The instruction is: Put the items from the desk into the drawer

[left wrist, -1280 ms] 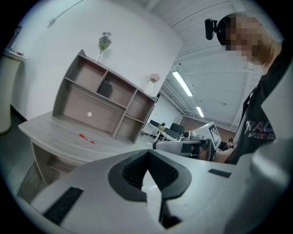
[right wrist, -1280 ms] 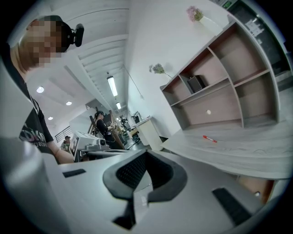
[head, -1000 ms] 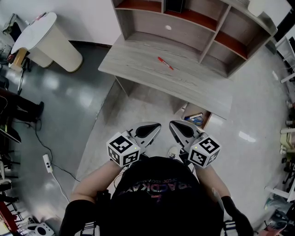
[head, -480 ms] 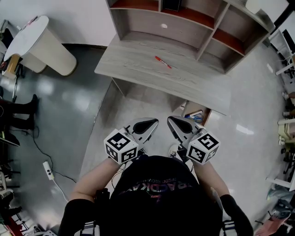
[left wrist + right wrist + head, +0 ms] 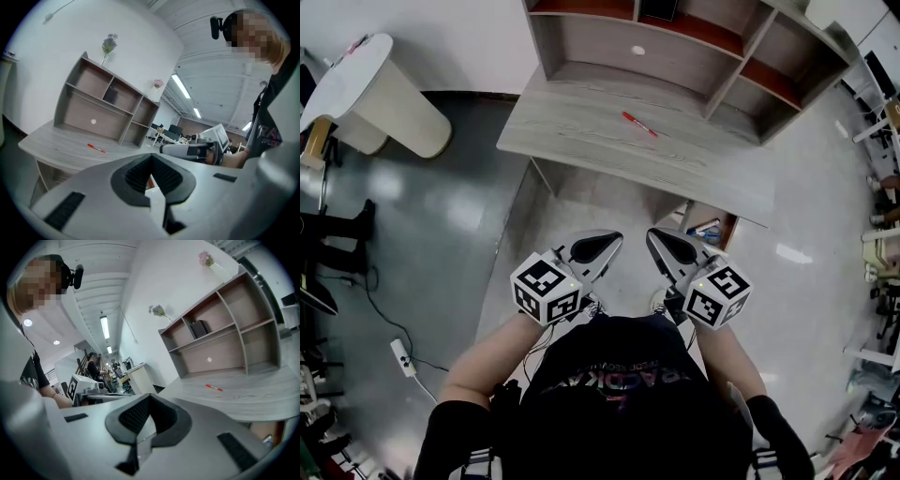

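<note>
A red pen (image 5: 638, 124) lies alone on the grey wooden desk (image 5: 581, 131); it also shows as the red pen (image 5: 96, 148) in the left gripper view and the red pen (image 5: 214, 388) in the right gripper view. Under the desk's right end an open drawer (image 5: 710, 231) holds some items. My left gripper (image 5: 602, 247) and right gripper (image 5: 665, 247) are held close to my body, well short of the desk. Both are shut with nothing between the jaws.
A shelf unit (image 5: 694, 47) stands on the back of the desk. A white round table (image 5: 366, 89) stands at the left. A power strip (image 5: 401, 356) and cable lie on the floor at left. Chairs and clutter line the right edge.
Both grippers have shifted slightly, staying side by side and shut. The view has drifted a little; the pen has not moved.
</note>
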